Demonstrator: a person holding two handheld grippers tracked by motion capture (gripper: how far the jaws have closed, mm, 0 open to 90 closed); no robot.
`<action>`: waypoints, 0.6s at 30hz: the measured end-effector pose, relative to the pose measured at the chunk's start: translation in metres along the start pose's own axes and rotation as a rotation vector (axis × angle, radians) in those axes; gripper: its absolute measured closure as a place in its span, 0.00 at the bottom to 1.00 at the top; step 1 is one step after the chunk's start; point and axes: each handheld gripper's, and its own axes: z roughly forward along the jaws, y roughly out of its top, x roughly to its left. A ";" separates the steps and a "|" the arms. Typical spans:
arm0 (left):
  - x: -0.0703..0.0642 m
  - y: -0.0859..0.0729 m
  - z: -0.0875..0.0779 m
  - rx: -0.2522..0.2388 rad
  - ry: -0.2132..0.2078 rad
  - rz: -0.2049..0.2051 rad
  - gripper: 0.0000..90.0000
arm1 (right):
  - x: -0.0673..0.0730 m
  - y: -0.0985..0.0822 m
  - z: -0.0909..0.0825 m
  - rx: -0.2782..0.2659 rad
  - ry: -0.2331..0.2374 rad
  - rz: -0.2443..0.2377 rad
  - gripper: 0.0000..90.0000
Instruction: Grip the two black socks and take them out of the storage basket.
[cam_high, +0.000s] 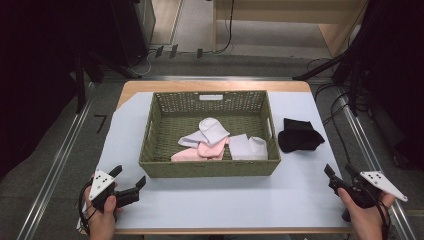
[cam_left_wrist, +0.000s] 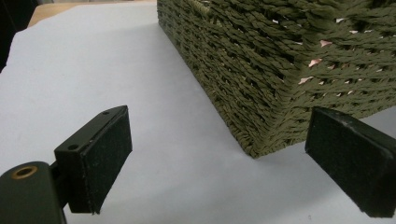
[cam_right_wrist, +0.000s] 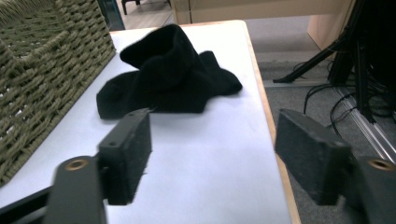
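Left gripper (cam_high: 131, 180): jaws apart, near-left | right gripper (cam_high: 339, 176): jaws apart, near-right | green basket (cam_high: 209, 169): table centre, pale socks (cam_high: 215, 139) inside | black sock (cam_high: 299, 136): right of basket

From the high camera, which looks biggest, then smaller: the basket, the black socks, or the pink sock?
1. The green basket, by far.
2. The black socks.
3. The pink sock, though white socks partly cover it, so that one is unsure.

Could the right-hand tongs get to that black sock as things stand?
Probably yes. The right tongs stand open and aimed at the black sock, which lies on the table outside the woven basket, with bare surface between them.
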 end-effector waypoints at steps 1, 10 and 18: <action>0.000 0.000 0.000 -0.001 -0.001 0.000 0.09 | -0.001 -0.002 -0.002 0.003 -0.002 0.004 0.24; 0.000 0.000 0.000 0.002 0.001 -0.005 0.09 | -0.013 -0.013 -0.016 0.009 -0.047 0.001 0.17; 0.001 0.000 0.000 0.002 0.001 -0.004 0.09 | -0.013 -0.014 -0.014 0.021 -0.050 -0.007 0.17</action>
